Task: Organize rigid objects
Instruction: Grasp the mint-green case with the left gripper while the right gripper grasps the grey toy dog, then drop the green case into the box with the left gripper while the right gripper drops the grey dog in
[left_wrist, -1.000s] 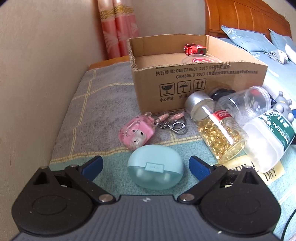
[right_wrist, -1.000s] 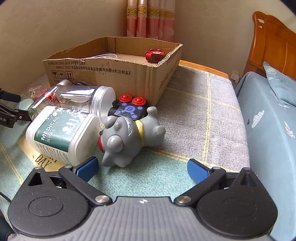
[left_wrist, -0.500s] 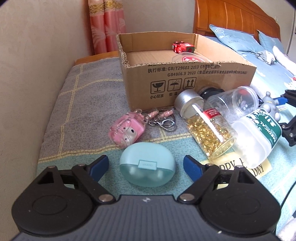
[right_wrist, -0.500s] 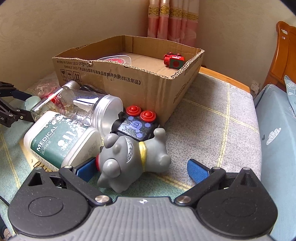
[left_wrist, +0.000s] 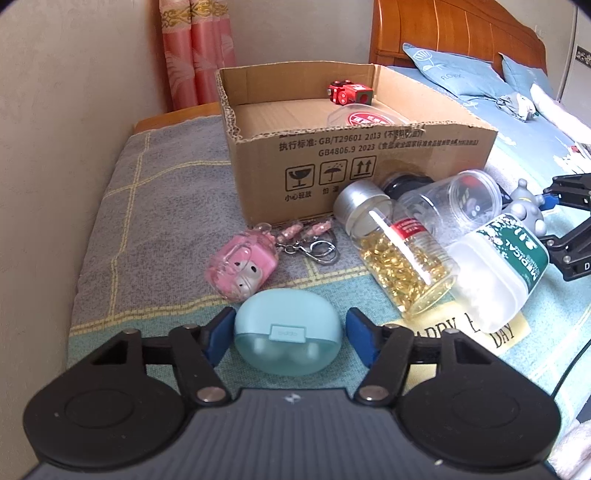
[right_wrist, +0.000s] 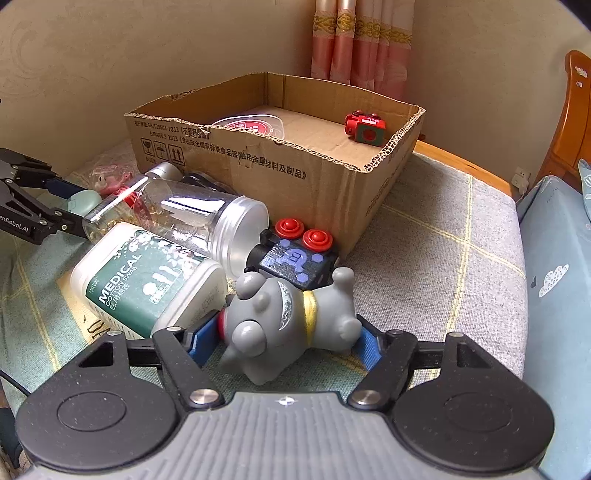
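My left gripper (left_wrist: 288, 332) has its blue pads against both sides of a light blue earbud case (left_wrist: 287, 334) lying on the blanket. My right gripper (right_wrist: 286, 338) has its pads against a grey toy dog (right_wrist: 288, 317) lying on its side. An open cardboard box (left_wrist: 369, 162) stands behind; it holds a red toy car (left_wrist: 349, 92) and a clear lid with a red label (left_wrist: 365, 116). The box also shows in the right wrist view (right_wrist: 295, 162).
On the blanket lie a pink keychain case (left_wrist: 242, 264), a bottle of yellow capsules (left_wrist: 399, 251), an empty clear jar (left_wrist: 454, 203), a cotton swab tub (right_wrist: 147, 280) and a black toy with red buttons (right_wrist: 295, 254). A wall runs along the left.
Both grippers moved forward and closed in: the left jaws narrowed onto the earbud case, the right jaws narrowed onto the grey dog.
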